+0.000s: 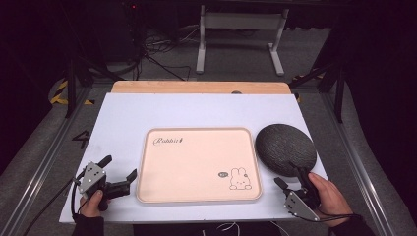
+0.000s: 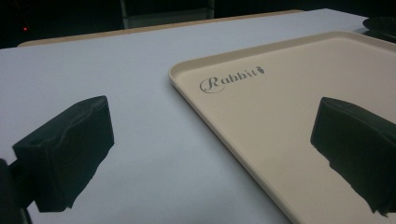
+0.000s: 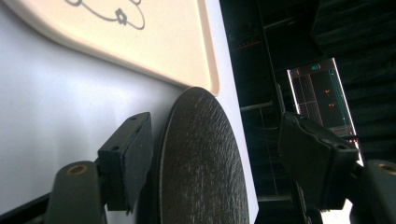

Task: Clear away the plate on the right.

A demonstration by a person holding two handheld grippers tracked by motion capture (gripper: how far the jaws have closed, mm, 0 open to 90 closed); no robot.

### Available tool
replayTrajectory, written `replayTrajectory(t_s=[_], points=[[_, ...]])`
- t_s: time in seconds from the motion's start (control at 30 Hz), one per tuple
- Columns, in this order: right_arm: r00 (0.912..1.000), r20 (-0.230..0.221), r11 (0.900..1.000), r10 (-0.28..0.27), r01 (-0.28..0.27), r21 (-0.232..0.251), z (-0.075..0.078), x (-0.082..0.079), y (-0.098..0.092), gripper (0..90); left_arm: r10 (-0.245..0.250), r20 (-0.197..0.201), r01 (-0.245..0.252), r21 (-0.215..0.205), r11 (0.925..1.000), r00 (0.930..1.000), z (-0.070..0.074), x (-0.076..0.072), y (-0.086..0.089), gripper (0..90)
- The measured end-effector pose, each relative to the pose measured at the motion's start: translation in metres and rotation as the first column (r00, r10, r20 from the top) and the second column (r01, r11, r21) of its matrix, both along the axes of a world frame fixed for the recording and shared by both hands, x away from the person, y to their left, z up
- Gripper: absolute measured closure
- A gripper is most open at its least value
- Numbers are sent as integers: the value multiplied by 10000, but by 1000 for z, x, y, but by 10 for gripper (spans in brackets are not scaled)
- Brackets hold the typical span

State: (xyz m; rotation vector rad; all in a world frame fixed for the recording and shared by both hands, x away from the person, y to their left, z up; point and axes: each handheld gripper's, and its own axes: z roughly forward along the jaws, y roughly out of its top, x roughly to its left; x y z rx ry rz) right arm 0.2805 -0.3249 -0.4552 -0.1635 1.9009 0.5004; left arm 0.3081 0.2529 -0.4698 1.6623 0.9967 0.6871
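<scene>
We see our right gripper (image 1: 289, 175) straddling the dark textured round plate (image 1: 285, 149), jaws apart, not yet pinching; left gripper (image 1: 119, 168) gapes wide beside the cream rectangular tray (image 1: 196, 196).

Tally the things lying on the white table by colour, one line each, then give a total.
Beige: 1, the tray
Dark grey: 1, the round textured plate
Total: 2

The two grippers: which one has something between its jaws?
The right gripper: its open jaws straddle the dark plate's edge. The left gripper has bare table between its jaws.
</scene>
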Motion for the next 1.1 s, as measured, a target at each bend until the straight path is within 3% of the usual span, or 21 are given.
replayTrajectory(t_s=[0.23,0.3,0.47,0.6,0.73,0.8,0.83,1.1], points=[[9989,82,9978,-467,470,-459,-11,7,-4,361,4,15,-4,-9,10000,10000,0,0,0,4],[9979,45,9946,-653,654,-803,-16,11,-6,399,2,-3,-2,-11,10000,10000,0,0,0,4],[9964,129,9919,-837,846,-946,-20,14,-8,426,23,-12,-23,-23,10000,10000,0,0,0,4],[9928,677,9830,-988,1080,-1487,-25,18,-9,465,17,-4,-17,-15,10000,10000,0,0,0,4],[9911,601,9792,-1190,1272,-1579,-28,21,-7,497,45,0,-45,-58,10000,10000,0,0,0,4],[9905,725,9774,-1164,1272,-1688,-28,22,-7,495,40,-1,-40,-56,10000,10000,0,0,0,4],[9913,676,9758,-1129,1235,-1805,-29,23,-7,541,38,1,-38,-61,10000,10000,0,0,0,4],[9958,364,9712,-840,900,-2207,-31,27,-8,659,15,-22,-16,-187,9998,10000,0,0,2,4]])
